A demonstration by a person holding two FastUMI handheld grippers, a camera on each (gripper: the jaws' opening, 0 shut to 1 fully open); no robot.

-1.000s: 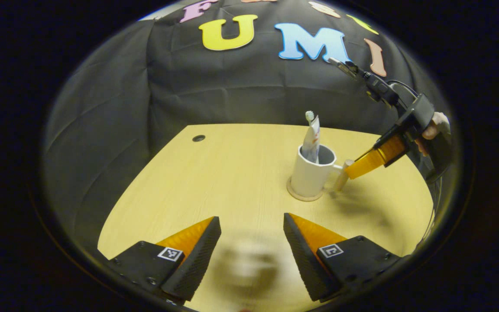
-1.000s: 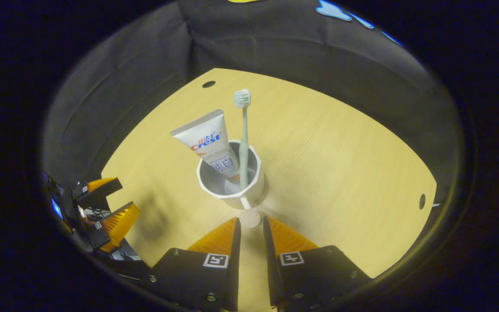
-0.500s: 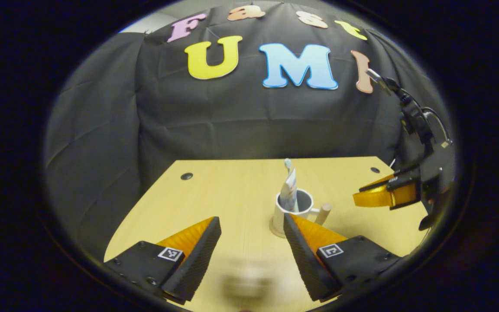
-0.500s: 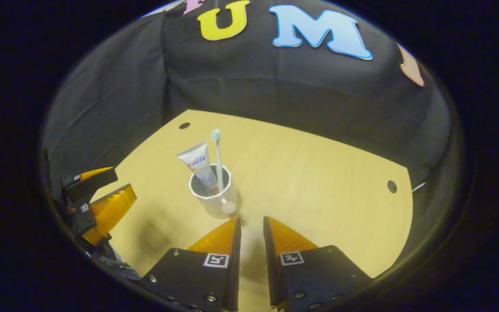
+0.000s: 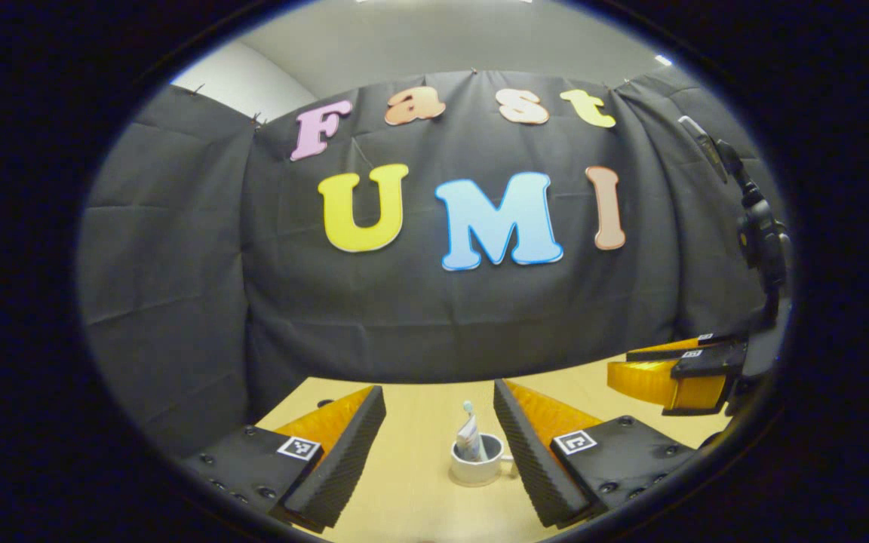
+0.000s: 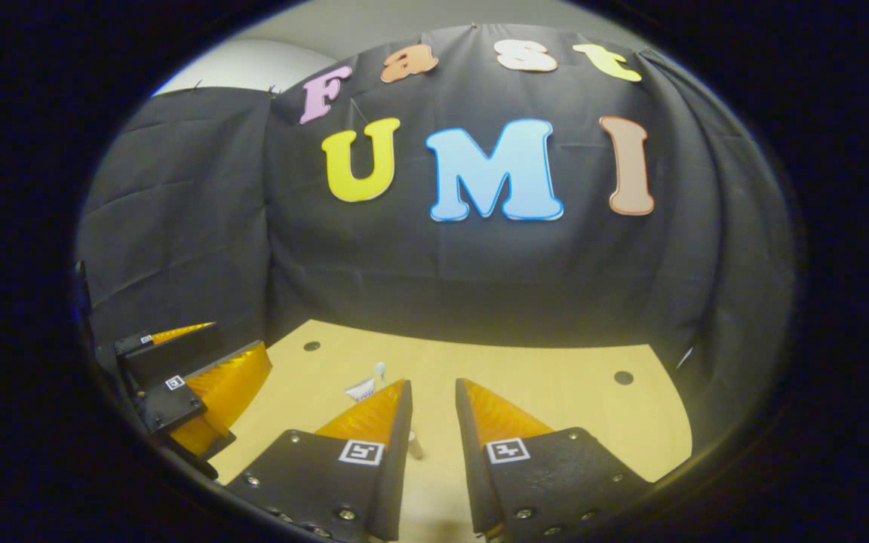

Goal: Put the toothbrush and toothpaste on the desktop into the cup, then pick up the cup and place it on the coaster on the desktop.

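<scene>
Desktop, loaded cup, empty grippers.

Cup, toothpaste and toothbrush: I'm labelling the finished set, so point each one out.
cup (image 5: pixel 475 470), left gripper view, on its outer wall.
toothpaste (image 5: pixel 469 444), left gripper view, on the tube above the rim.
toothbrush (image 5: pixel 468 408), left gripper view, on its head.

Light wood-grain table: round coaster mid-table, white ceramic cup on it. Dark cable holes near far corners.
</scene>
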